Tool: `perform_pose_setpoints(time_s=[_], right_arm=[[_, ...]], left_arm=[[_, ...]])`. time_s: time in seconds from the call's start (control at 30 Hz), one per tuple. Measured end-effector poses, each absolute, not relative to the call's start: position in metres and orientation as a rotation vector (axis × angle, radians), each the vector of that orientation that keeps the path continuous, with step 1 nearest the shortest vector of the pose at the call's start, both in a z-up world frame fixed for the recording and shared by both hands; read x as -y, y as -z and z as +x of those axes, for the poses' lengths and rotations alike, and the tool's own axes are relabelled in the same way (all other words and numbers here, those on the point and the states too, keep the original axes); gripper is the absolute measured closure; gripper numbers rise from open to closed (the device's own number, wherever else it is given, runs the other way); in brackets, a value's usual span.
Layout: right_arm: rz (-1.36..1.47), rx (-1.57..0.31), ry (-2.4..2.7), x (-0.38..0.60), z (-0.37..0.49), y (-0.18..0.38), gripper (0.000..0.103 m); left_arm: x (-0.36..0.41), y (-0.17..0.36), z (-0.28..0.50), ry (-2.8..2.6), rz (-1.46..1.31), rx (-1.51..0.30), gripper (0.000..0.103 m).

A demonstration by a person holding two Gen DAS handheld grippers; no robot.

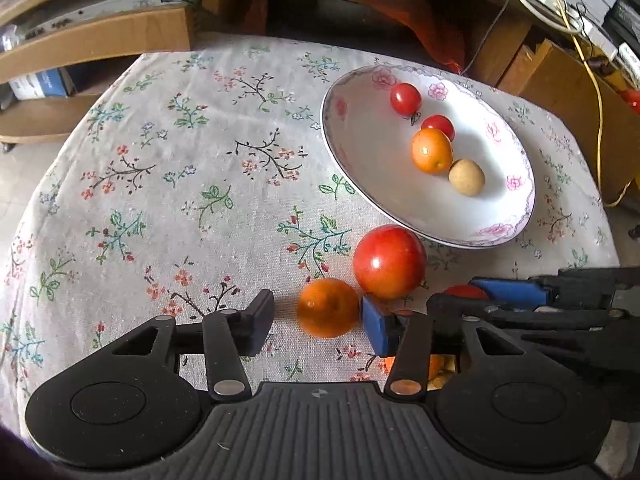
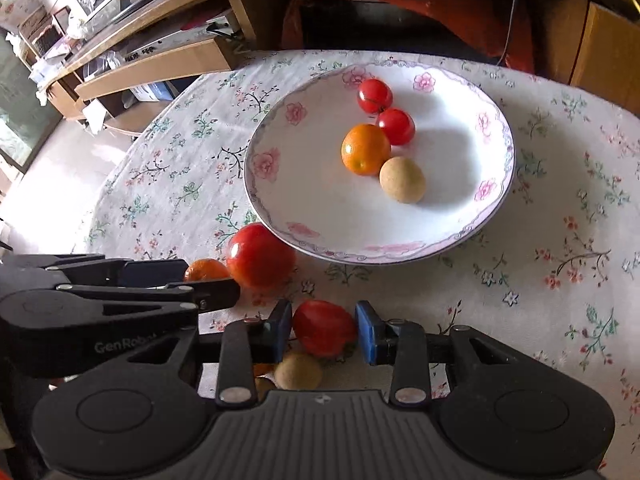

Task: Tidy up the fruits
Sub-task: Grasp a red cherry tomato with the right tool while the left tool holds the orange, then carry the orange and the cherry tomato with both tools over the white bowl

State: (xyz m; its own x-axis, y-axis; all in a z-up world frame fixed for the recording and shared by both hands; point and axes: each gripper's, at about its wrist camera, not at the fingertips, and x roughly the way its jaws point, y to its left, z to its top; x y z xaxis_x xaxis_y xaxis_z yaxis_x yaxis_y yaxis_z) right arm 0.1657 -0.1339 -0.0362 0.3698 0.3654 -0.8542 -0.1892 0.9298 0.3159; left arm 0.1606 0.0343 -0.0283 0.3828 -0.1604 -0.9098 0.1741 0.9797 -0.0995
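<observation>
A white flowered plate (image 1: pixel 368 168) (image 2: pixel 320 184) holds two cherry tomatoes (image 1: pixel 406 98) (image 2: pixel 375 95), an orange (image 1: pixel 432 150) (image 2: pixel 365 149) and a tan round fruit (image 1: pixel 466 177) (image 2: pixel 402 179). A big red tomato (image 1: pixel 390 262) (image 2: pixel 260 256) lies against the plate's near rim. My left gripper (image 1: pixel 318 322) (image 2: pixel 192 276) is open around a small orange (image 1: pixel 328 308) (image 2: pixel 206 270) on the cloth, with a gap at its left pad. My right gripper (image 2: pixel 323 330) (image 1: pixel 472 294) is shut on a small red tomato (image 2: pixel 324 328) (image 1: pixel 466 291), both blue pads touching it.
Another tan fruit (image 2: pixel 298 374) and an orange one (image 1: pixel 436 364) lie under the grippers. The floral tablecloth (image 1: pixel 200 160) stretches bare to the left. Wooden shelves (image 1: pixel 100 40) stand behind the table, with cables (image 1: pixel 596 92) at the right.
</observation>
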Motion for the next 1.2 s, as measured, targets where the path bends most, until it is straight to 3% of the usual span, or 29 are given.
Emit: perform_pose_setpoints(time_s=[0.17, 0.4, 1.2], right_arm=[[0.120, -1.120, -0.342, 0.130, 0.163, 0.035, 0.068], [0.086, -1.111, -0.283, 0.141, 0.157, 0.033, 0.068], [-0.025, -1.117, -0.247, 0.157, 0.093, 0.021, 0.068]], left_arm=[[-0.029, 0.030, 0.160, 0.210, 0.049, -1.149, 0.048], [-0.013, 0.031, 0.152, 0.244, 0.137, -1.140, 0.062], [-0.025, 0.024, 0.102, 0.287, 0.166, -1.169, 0.062]])
